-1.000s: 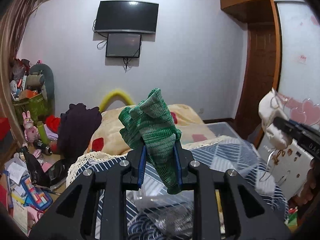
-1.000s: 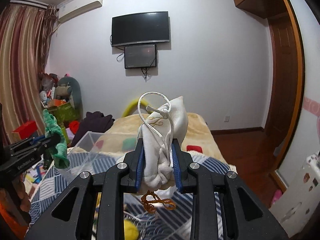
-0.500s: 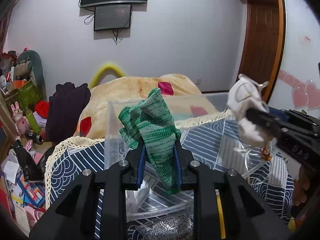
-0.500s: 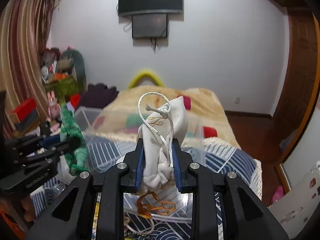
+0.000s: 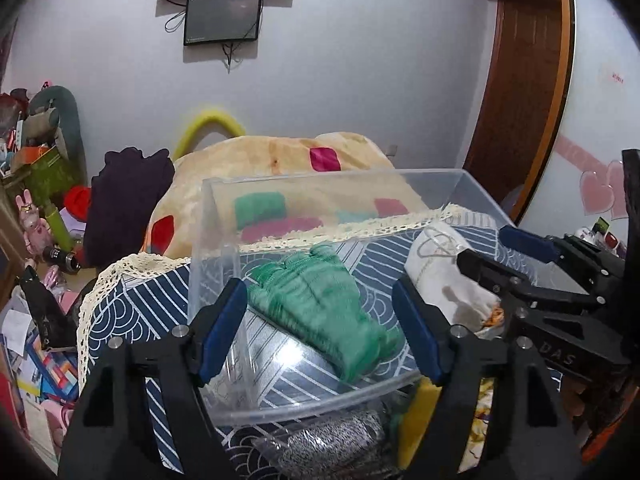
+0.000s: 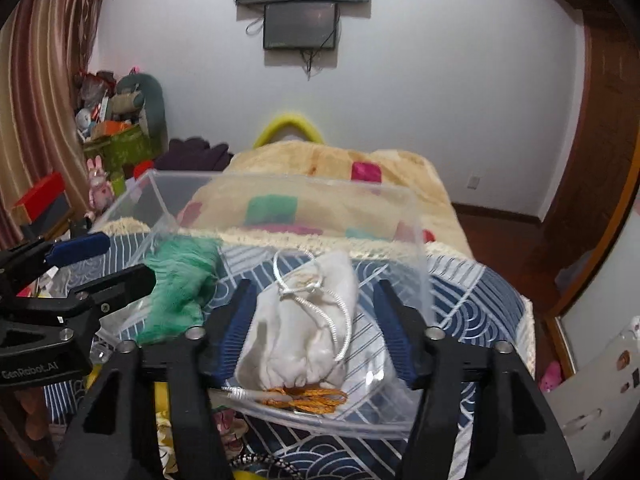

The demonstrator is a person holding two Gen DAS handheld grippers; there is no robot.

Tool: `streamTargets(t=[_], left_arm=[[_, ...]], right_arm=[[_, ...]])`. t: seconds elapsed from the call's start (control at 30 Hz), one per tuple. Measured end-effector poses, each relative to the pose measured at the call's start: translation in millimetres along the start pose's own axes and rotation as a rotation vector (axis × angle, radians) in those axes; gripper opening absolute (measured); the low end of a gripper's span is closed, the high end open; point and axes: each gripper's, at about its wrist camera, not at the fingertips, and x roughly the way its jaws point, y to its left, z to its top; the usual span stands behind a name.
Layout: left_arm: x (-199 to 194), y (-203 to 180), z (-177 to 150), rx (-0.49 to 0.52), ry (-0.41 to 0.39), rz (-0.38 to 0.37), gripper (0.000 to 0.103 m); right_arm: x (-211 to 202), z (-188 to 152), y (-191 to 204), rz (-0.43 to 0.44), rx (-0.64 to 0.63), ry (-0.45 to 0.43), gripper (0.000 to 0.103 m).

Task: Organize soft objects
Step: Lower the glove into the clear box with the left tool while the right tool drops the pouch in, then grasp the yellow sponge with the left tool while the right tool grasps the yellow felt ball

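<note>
Inside the clear plastic bin [image 5: 472, 184], the green knit glove [image 5: 320, 312] and white drawstring pouch [image 6: 308, 320] lay loose; my left claw [image 5: 320, 328] and right claw [image 6: 316, 320] gaped apart. Withdrawing carelessly, I judged, could snag the pouch's cord [image 6: 336, 312].

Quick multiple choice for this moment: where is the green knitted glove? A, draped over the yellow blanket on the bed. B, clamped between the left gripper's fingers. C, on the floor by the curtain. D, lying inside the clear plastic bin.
D: the green knitted glove lies on the floor of the clear plastic bin, beside the white drawstring pouch, while the left gripper stands open around it without touching.
</note>
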Motion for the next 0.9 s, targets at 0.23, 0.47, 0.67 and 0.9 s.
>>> streamTargets(t=[0.23,0.47,0.67,0.9], left_arm=[[-39.3,-5.7,0.9,0.019,-0.084,0.021,0.100],[-68.3,-11.3,-12.4,0.037,-0.120,0.001,0.103],[-71.0,-13.4,-37.2,0.030,-0.106,-0.008,0.103],[-58.9,-17.6,-63.1,-0.004,-0.085,-0.004,0.102]], right_arm=[[-41.9,7.8,-3.9,-0.011,0.012,-0.109,0.072],[-73.0,-3.6,-0.2,0.009,0.006,-0.157,0.072],[-77.5,-29.0,5.4,0.025,-0.007,-0.126,0.072],[-62.9,-64.5,12.3,0.068,0.008,-0.048,0.072]])
